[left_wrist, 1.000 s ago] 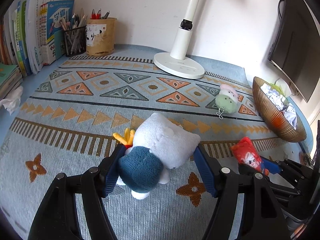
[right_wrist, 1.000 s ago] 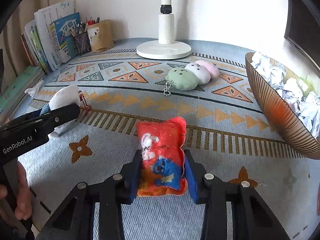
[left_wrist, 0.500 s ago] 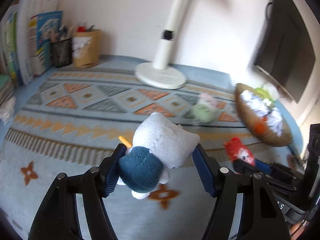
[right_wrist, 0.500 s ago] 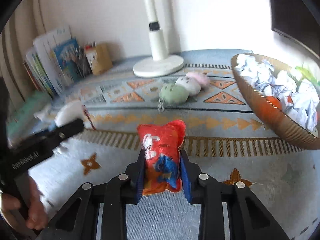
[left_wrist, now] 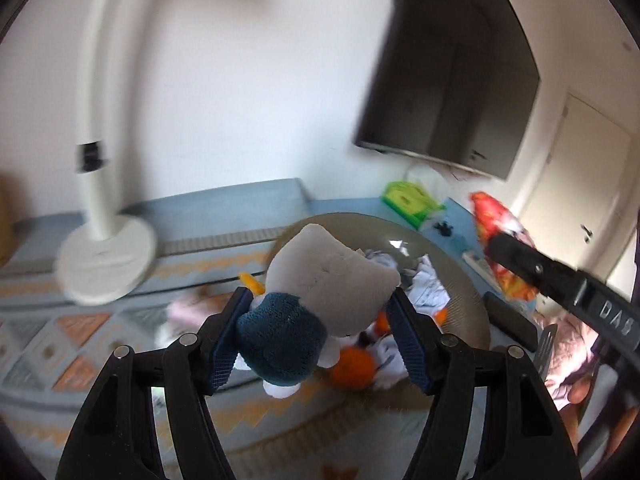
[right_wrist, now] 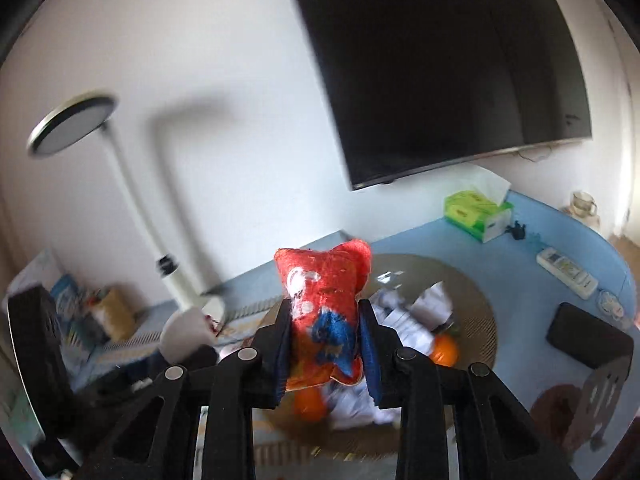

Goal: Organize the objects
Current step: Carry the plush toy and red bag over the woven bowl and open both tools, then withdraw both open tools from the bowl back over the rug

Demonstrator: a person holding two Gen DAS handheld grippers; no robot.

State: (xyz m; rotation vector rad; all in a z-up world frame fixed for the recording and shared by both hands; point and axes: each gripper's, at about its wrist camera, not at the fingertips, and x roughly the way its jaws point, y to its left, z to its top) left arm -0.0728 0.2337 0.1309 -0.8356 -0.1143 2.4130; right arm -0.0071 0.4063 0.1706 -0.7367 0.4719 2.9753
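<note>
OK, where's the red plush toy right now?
The red plush toy is clamped in the right gripper, held above the brown bowl of crumpled paper.

Fuzzy cloth plush toy (left_wrist: 320, 280), ribbed bowl (left_wrist: 460, 280)

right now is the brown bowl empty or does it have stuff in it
Not empty. The bowl holds crumpled white paper and at least one orange.

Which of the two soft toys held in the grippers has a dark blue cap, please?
The grey-white plush toy in the left gripper; the flat red plush toy in the right gripper has none.
</note>
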